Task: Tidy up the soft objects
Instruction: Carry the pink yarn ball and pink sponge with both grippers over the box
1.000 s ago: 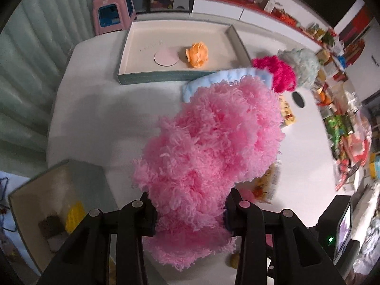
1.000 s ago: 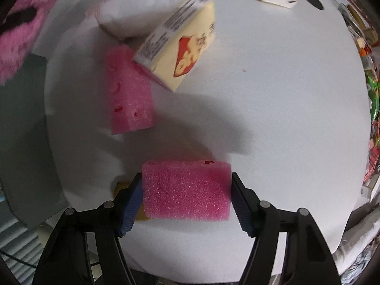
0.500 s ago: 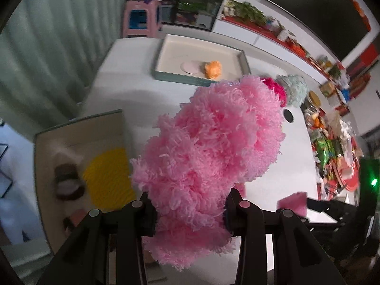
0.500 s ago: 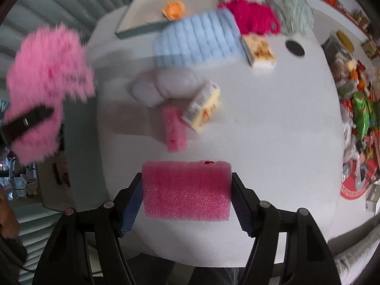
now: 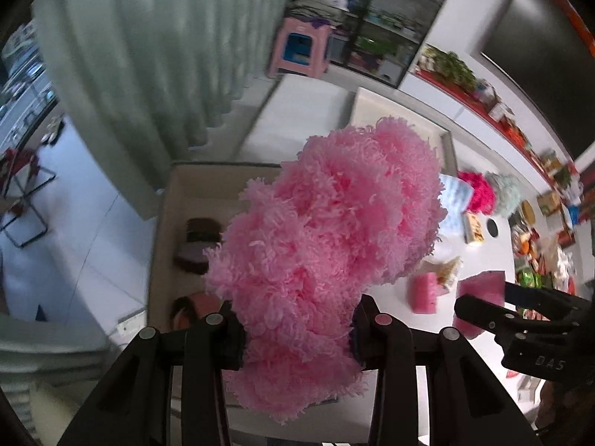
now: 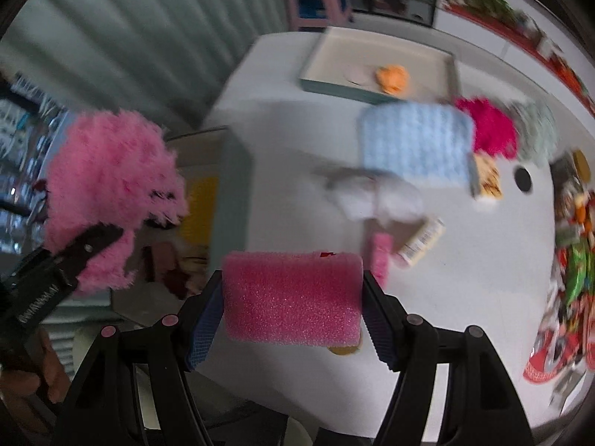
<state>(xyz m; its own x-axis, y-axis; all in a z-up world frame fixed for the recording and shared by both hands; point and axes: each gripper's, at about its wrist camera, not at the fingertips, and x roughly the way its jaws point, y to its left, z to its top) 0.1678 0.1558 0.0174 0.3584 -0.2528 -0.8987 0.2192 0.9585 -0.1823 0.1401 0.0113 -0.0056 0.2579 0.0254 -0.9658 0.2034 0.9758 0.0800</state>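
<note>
My left gripper (image 5: 295, 329) is shut on a big fluffy light-pink yarn bundle (image 5: 331, 230), held in the air over an open cardboard box (image 5: 174, 200) beside the white table. The same bundle (image 6: 108, 186) shows at the left of the right wrist view. My right gripper (image 6: 292, 297) is shut on a pink foam sponge (image 6: 292, 295), pads pressing both ends, high above the white table (image 6: 297, 171). That sponge (image 5: 479, 293) also appears at the right of the left wrist view. A second pink sponge (image 6: 382, 258) lies on the table.
A teal-rimmed tray (image 6: 442, 63) at the table's far end holds an orange pom (image 6: 392, 76). A light-blue knitted cloth (image 6: 416, 145), a magenta yarn ball (image 6: 487, 126), a pale-green yarn ball (image 6: 537, 130), a white soft lump (image 6: 375, 197) and small cartons (image 6: 422, 241) lie on the table. The cardboard box holds brown items (image 5: 199, 245).
Both grippers rose and swung left with their loads. The left one went from above the table to above the cardboard box. The table looks smaller under the right gripper.
</note>
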